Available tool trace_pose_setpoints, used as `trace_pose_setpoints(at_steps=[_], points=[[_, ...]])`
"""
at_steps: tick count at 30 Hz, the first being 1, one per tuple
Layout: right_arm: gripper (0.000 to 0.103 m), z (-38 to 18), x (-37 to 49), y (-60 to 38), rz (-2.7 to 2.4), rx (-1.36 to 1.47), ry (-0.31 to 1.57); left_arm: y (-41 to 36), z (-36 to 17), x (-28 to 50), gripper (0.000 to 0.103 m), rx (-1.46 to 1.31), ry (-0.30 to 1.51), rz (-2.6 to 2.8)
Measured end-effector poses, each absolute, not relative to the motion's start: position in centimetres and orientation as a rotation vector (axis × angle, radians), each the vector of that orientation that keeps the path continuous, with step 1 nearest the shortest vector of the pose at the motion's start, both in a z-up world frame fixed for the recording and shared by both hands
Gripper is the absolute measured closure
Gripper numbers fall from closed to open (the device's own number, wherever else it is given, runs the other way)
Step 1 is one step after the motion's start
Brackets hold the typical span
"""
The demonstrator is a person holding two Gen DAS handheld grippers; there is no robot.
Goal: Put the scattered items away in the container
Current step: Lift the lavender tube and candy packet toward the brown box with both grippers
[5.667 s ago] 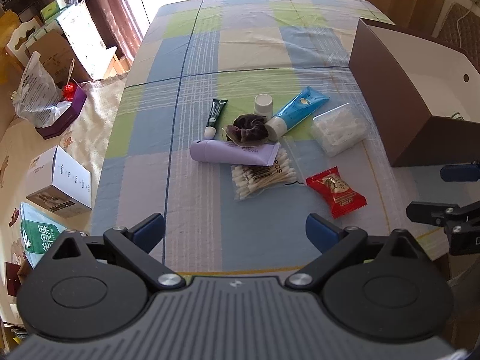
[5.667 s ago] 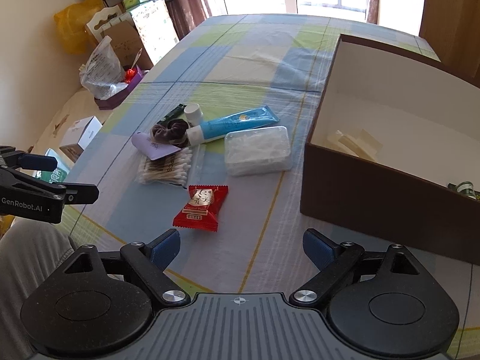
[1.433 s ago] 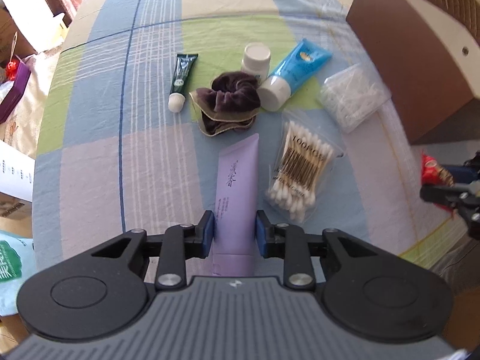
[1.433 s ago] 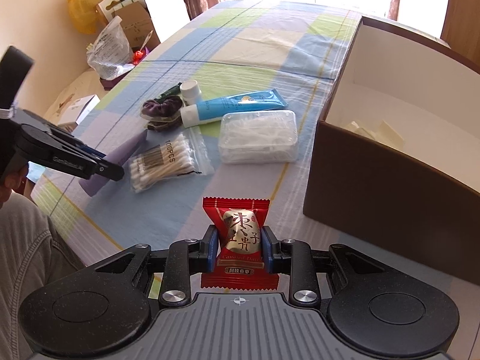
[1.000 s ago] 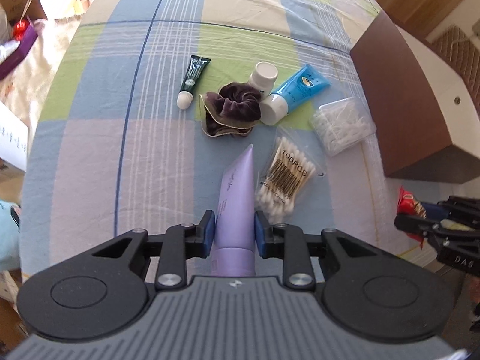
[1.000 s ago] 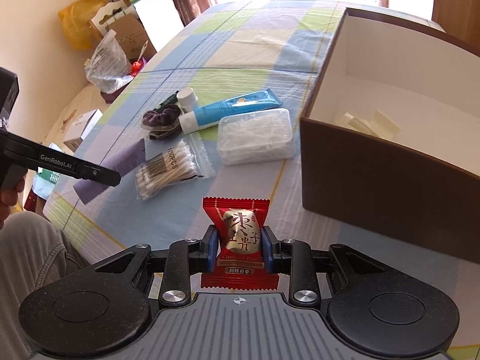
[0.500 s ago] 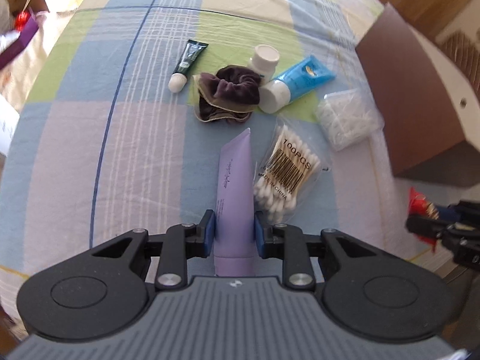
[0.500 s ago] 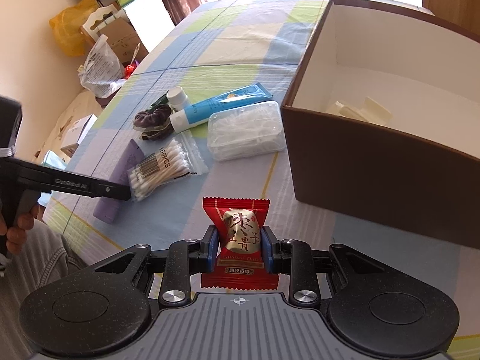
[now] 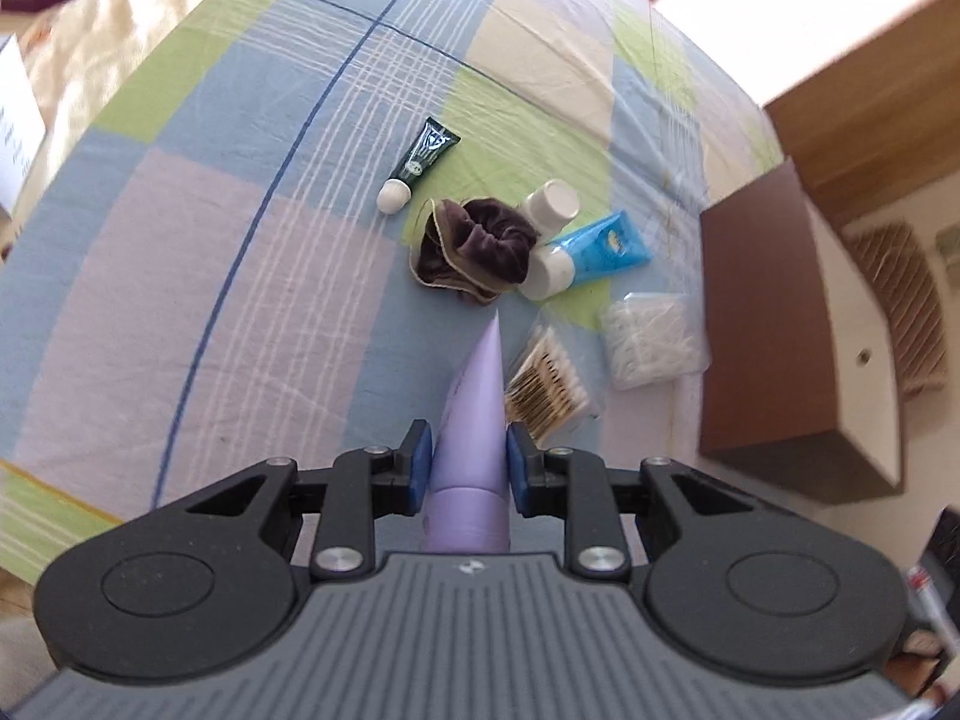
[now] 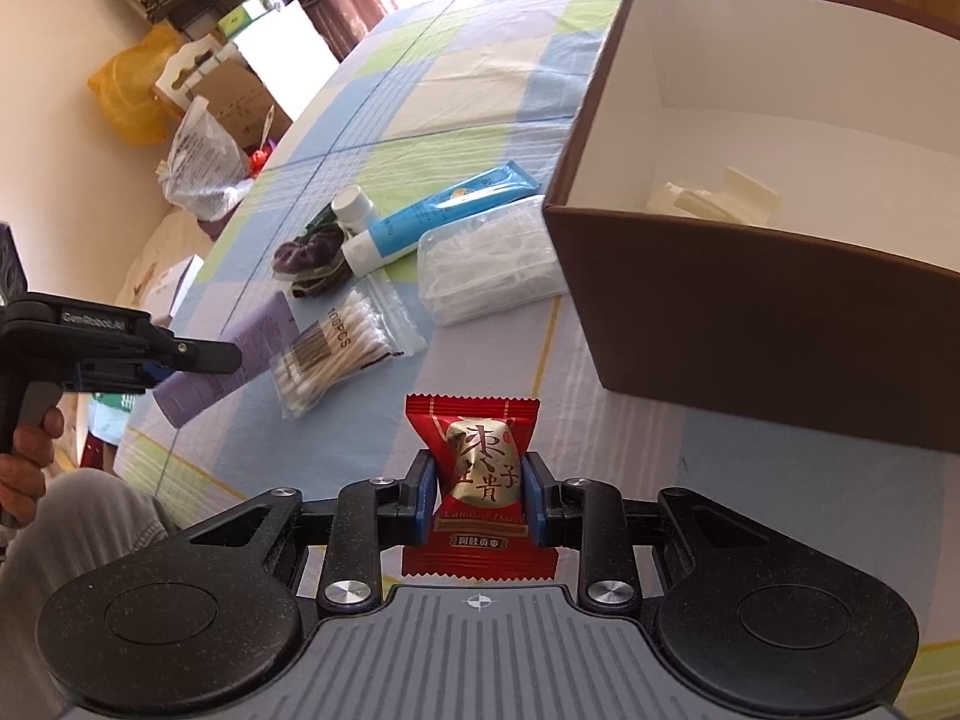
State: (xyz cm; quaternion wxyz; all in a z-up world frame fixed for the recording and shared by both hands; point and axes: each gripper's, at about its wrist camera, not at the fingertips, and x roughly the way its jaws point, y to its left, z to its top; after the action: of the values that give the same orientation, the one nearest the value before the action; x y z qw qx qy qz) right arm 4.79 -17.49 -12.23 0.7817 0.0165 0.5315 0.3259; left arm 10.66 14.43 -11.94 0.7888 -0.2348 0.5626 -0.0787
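My left gripper (image 9: 468,468) is shut on a lilac tube (image 9: 474,420), held above the checked tablecloth; from the right wrist view the same lilac tube (image 10: 240,354) juts from the left gripper (image 10: 174,360). A red snack packet (image 10: 480,474) is clamped in my right gripper (image 10: 480,507), just short of the brown box (image 10: 750,324) with its white inside. On the cloth lie a cotton-swab bag (image 9: 543,393), a clear swab case (image 9: 651,348), a blue tube (image 9: 591,258), a dark scrunchie (image 9: 474,249), a white bottle (image 9: 549,201) and a green tube (image 9: 420,162).
The brown box (image 9: 774,354) stands at the table's right side and holds pale items (image 10: 714,198). A person's hand (image 10: 27,462) grips the left tool's handle. Bags and cardboard boxes (image 10: 198,120) crowd the floor past the table's left edge.
Since 5.7 s ago both grippers shut, the left on the lilac tube and the right on the red packet. Both have lifted; the right has moved closer to the brown box.
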Motion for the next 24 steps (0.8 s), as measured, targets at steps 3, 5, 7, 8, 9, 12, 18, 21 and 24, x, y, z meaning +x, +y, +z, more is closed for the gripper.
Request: trace_pose_setpoints(at_steps=[3, 5, 7, 8, 9, 12, 18, 21, 24], points=[[0.071, -12.0, 4.9, -17.9, 0.695, 0.052, 1.150, 14.6, -11.2, 10.6, 0.081, -0.540, 1.191, -0.178], [0.071, -11.9, 4.9, -18.2, 0.694, 0.064, 1.150, 14.7, -10.7, 10.6, 0.081, -0.563, 1.177, -0.185], [0.071, -11.6, 5.0, -18.3, 0.697, 0.079, 1.150, 14.9, -10.2, 10.6, 0.081, -0.586, 1.163, -0.191], [0.071, -11.5, 5.0, -18.4, 0.698, 0.087, 1.149, 14.9, -9.9, 10.6, 0.081, -0.598, 1.156, -0.194], [0.071, -11.4, 5.1, -18.5, 0.698, 0.094, 1.149, 15.0, -9.7, 10.6, 0.081, -0.609, 1.149, -0.196], [0.071, -11.0, 5.1, -18.9, 0.696, 0.114, 1.146, 15.2, -8.9, 10.6, 0.081, -0.643, 1.128, -0.205], [0.071, -9.3, 4.8, -20.0, 0.706, 0.159, 1.120, 13.7, -6.6, 10.9, 0.081, -0.617, 1.078, -0.257], [0.071, -7.9, 4.2, -20.6, 0.717, 0.167, 1.088, 12.0, -5.1, 11.2, 0.081, -0.581, 1.050, -0.303], [0.071, -6.4, 3.9, -21.6, 0.723, 0.183, 1.052, 10.3, -3.6, 11.4, 0.081, -0.553, 1.022, -0.358]])
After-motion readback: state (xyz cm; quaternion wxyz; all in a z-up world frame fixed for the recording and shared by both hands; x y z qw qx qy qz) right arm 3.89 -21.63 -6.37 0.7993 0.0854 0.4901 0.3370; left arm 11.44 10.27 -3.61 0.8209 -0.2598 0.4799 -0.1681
